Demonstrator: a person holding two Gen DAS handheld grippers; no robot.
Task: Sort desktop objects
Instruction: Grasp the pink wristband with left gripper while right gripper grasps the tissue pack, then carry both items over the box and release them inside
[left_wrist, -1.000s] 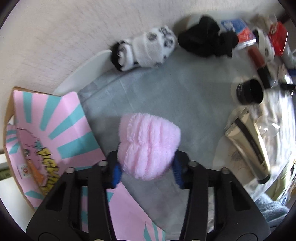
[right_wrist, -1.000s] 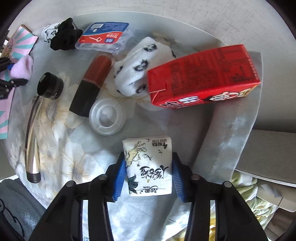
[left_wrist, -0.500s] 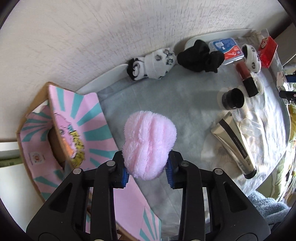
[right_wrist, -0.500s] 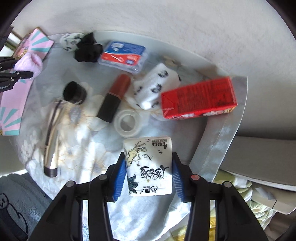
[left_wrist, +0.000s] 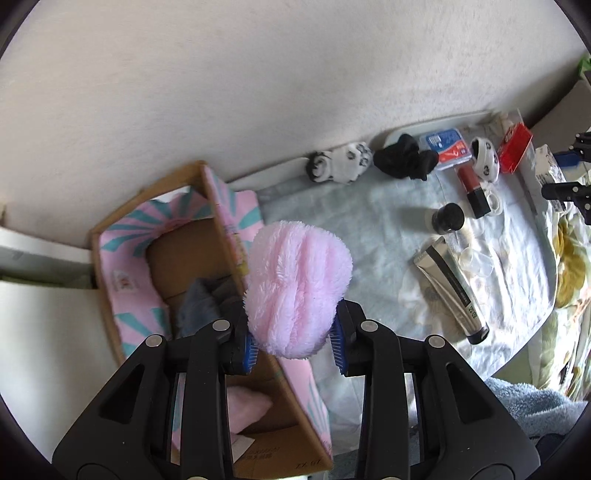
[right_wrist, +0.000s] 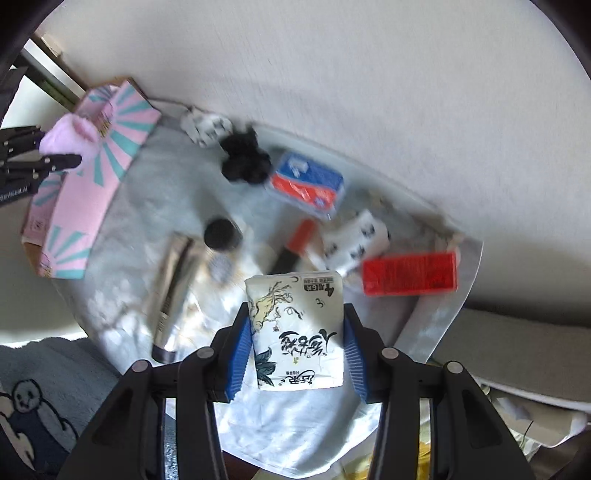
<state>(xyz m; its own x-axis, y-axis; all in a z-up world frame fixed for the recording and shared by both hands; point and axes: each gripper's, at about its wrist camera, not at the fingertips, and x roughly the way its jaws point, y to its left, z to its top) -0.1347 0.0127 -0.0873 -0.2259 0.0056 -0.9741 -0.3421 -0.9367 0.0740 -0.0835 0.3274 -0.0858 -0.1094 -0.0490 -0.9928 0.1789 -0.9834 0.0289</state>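
Now that both grippers have risen off the tabletop (left_wrist: 369, 221), left gripper (left_wrist: 294, 341) jaws pinch the pink fluffy sock (left_wrist: 295, 288) above the box (left_wrist: 122, 258), right gripper (right_wrist: 297, 354) jaws pinch the tissue pack (right_wrist: 299, 328): both ready for placing

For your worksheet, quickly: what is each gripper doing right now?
Left gripper: shut on the pink fluffy item.
Right gripper: shut on the tissue pack.

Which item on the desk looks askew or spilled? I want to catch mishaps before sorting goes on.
Nothing spilled or damaged. The red carton and silver tube lie flat among loose clutter, unsorted rather than odd.
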